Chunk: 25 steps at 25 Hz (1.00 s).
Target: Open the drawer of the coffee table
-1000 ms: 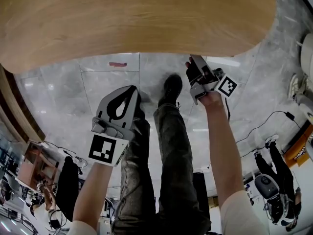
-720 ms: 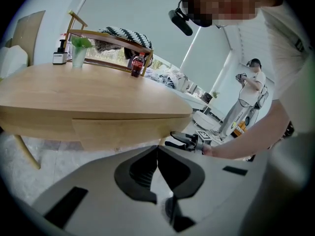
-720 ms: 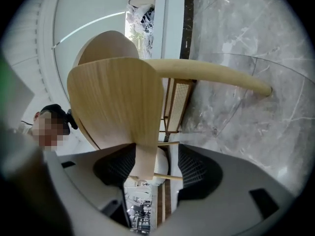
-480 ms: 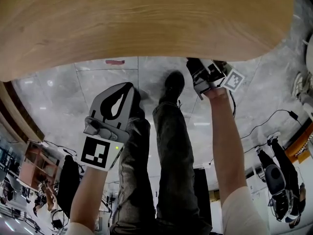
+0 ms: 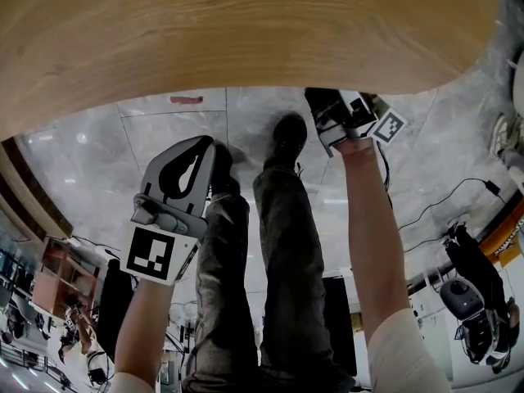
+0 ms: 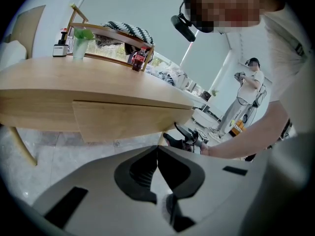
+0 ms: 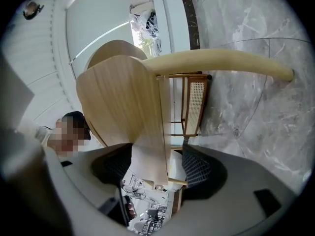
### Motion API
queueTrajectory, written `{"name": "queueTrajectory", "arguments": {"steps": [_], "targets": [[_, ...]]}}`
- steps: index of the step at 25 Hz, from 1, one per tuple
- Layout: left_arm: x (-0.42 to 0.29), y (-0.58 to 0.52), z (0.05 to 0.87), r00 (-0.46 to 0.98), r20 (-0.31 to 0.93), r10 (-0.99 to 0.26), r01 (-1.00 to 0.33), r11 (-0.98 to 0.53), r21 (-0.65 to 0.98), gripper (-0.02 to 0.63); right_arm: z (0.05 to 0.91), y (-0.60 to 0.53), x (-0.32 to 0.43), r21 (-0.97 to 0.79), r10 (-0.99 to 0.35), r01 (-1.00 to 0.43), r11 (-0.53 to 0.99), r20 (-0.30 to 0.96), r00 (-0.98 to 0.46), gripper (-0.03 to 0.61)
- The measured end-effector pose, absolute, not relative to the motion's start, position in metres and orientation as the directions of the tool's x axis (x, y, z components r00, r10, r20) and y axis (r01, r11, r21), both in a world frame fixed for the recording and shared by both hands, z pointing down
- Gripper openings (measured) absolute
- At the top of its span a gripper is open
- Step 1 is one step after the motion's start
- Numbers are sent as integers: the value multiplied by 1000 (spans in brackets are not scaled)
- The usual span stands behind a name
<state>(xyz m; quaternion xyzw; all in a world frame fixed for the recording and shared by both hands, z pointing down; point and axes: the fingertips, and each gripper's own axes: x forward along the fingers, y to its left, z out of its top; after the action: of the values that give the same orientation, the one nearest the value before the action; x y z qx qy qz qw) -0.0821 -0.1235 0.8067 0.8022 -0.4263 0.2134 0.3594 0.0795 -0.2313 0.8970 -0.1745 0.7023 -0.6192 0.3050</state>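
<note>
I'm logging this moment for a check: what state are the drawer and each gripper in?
drawer, looks closed; no gap shows in the left gripper view.
left gripper, jaws together, nothing between them.
right gripper, open; its jaws have just been opening, with the drawer's front panel between them and the pads clear of it.

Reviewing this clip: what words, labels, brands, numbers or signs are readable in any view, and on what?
No text is readable in any view.
Black-and-white square markers on the two cubes: patterns only, no letters or digits.
Small red item on the light wooden coffee table: any print is too small to read.
</note>
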Motion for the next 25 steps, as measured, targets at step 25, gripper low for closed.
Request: {"name": "queueTrajectory", "arguments": {"steps": [25], "targets": [[-80, -87, 829, 587, 645, -489, -805, -433, 405, 20, 898, -235, 113, -904, -773, 268, 333, -425, -471, 353]]}}
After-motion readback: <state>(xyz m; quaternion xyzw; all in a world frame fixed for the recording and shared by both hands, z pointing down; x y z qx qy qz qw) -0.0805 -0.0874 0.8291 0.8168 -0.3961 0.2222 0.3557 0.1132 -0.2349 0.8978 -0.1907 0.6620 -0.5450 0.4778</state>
